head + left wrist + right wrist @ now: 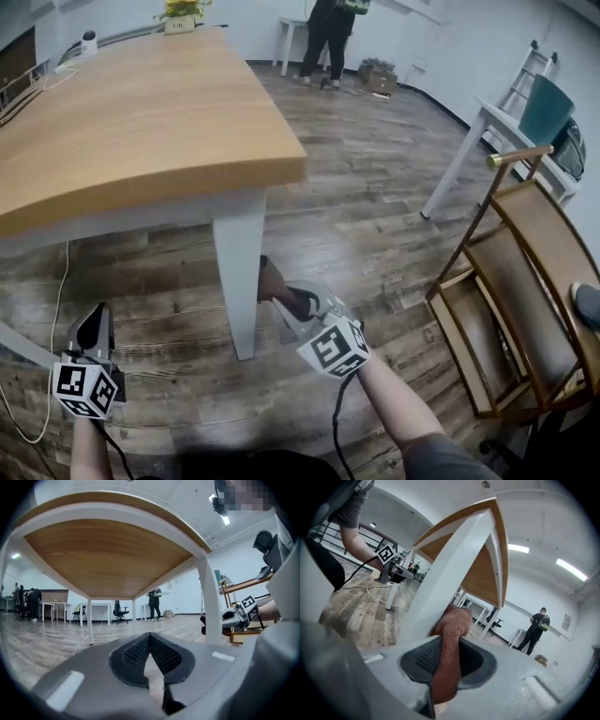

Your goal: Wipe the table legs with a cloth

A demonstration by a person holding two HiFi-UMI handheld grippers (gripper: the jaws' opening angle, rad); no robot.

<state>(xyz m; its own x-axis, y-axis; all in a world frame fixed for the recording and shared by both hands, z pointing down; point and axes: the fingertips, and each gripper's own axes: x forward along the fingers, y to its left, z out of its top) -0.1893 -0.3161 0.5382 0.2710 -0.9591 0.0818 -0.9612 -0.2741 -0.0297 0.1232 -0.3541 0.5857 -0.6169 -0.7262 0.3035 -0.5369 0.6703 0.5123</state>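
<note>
**Brown cloth on white leg – R gripper clamped**

Brown terry cloth is pinched between the jaws of the R gripper and pressed against the white table leg, on its lower half.

Head view: shows only a dark tuft at the leg's right face, above the plank floor.

R gripper view: shows the cloth folded over and touching the leg.

L gripper: jaw tips together, nothing between them. It is held low, left of the leg and apart from it.

L gripper view: the only 1 showing the tabletop underside, with the R gripper beyond the leg.
</note>
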